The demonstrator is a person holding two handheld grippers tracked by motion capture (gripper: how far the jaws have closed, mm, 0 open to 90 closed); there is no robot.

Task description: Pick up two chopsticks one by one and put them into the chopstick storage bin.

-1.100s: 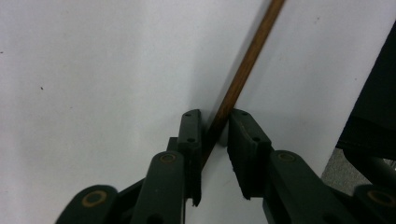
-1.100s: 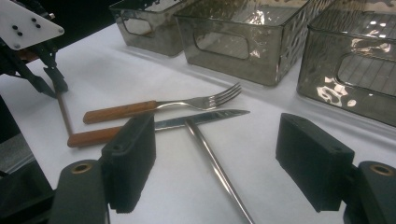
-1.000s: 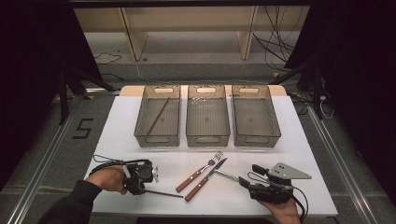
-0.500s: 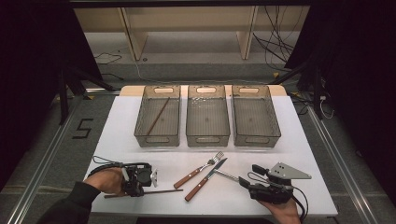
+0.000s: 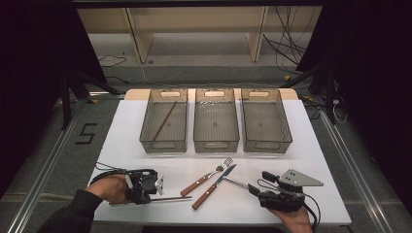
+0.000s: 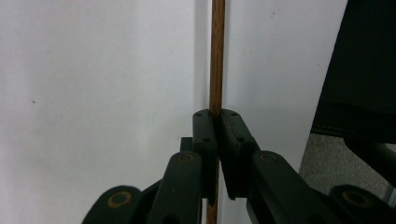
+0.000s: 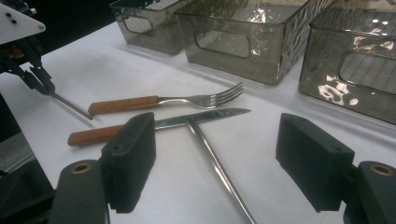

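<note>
My left gripper is shut on a thin wooden chopstick that runs level near the table's front left edge. In the left gripper view the two jaws pinch the chopstick between their pads, left gripper. My right gripper rests at the front right, open. Its wide jaws stand either side of a metal rod, right gripper, without touching it. The metal rod meets a wooden-handled knife. A wooden-handled fork lies beside the knife.
Three clear plastic bins stand in a row at the back of the white table: left bin, middle bin, right bin. The left bin holds another wooden chopstick. The person's sleeve comes in at the bottom left.
The wooden chopstick, which slanted to the right of the left gripper, now runs level through its jaws and sticks out on both sides. The right gripper has not moved.
</note>
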